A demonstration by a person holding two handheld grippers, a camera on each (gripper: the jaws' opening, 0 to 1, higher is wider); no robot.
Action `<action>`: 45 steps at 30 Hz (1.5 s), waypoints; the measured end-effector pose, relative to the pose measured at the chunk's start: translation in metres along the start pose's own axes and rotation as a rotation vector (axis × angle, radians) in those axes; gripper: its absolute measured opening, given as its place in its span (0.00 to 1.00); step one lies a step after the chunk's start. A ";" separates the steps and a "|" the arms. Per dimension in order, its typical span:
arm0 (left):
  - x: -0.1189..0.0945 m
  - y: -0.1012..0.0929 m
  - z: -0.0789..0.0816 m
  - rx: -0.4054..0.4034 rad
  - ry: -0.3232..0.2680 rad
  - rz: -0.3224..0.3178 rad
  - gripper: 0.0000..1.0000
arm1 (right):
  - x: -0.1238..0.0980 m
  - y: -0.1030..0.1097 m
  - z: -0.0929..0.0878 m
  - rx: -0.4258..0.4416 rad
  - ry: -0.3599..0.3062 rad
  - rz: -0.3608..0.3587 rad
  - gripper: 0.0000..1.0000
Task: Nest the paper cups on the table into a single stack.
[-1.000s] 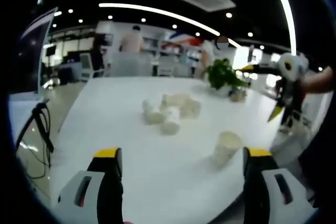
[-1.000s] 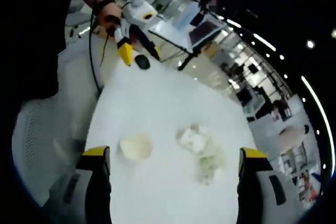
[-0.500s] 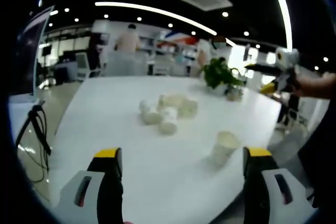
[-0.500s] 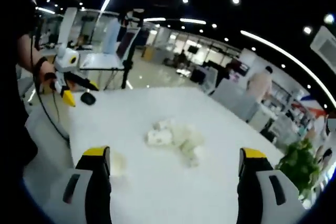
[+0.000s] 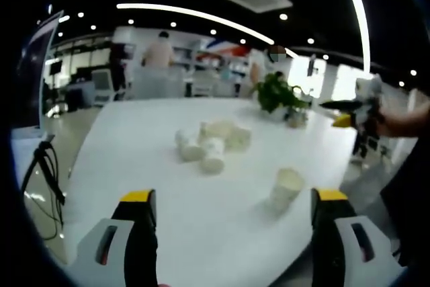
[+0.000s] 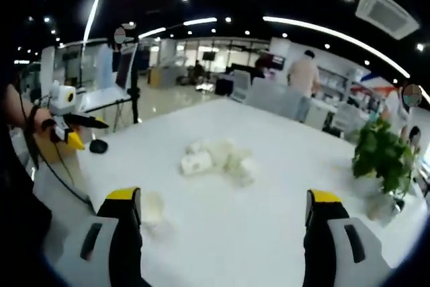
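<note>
Mid-frame on the white table point(image 5: 134, 159), your left gripper point(image 5: 232, 201) faces the pile of paper cups point(image 5: 209, 143), an upright cup point(image 5: 286, 187) lower right. Your right gripper point(image 6: 222, 203) view adds a black mouse point(image 6: 99, 146). Both claws gape, empty.

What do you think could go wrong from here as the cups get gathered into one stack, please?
The lone upright cup stands near the table edge closest to the person, so a clumsy approach could knock it off. The other cups lie tumbled in a heap, so gripping one may roll its neighbours away. Both the left gripper and right gripper are open and empty, and paper may crush if squeezed hard.
</note>
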State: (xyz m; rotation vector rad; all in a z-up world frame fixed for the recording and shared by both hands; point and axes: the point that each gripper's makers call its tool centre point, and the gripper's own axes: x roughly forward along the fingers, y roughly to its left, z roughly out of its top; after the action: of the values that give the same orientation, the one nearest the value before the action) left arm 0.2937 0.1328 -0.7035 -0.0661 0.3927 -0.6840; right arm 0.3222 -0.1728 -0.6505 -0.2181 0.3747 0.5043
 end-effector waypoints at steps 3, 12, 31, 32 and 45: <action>-0.001 -0.001 0.002 0.007 0.002 -0.004 0.94 | -0.001 0.000 -0.006 0.013 0.009 -0.012 1.00; -0.001 -0.005 0.008 0.026 -0.003 -0.039 0.94 | -0.005 0.005 -0.030 0.096 0.056 -0.028 1.00; 0.026 0.012 0.018 0.051 0.036 -0.057 0.94 | 0.015 0.006 -0.035 0.106 0.078 0.006 0.99; 0.028 0.015 0.020 0.048 0.041 -0.054 0.94 | 0.016 0.006 -0.036 0.113 0.076 0.009 0.99; 0.078 0.042 0.057 0.088 0.063 -0.079 0.93 | 0.038 -0.007 -0.054 0.116 0.063 0.053 0.93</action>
State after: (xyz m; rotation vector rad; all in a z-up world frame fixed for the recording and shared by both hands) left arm 0.3955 0.1125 -0.6841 0.0236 0.4216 -0.7816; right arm 0.3410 -0.1784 -0.7142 -0.1121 0.4704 0.5266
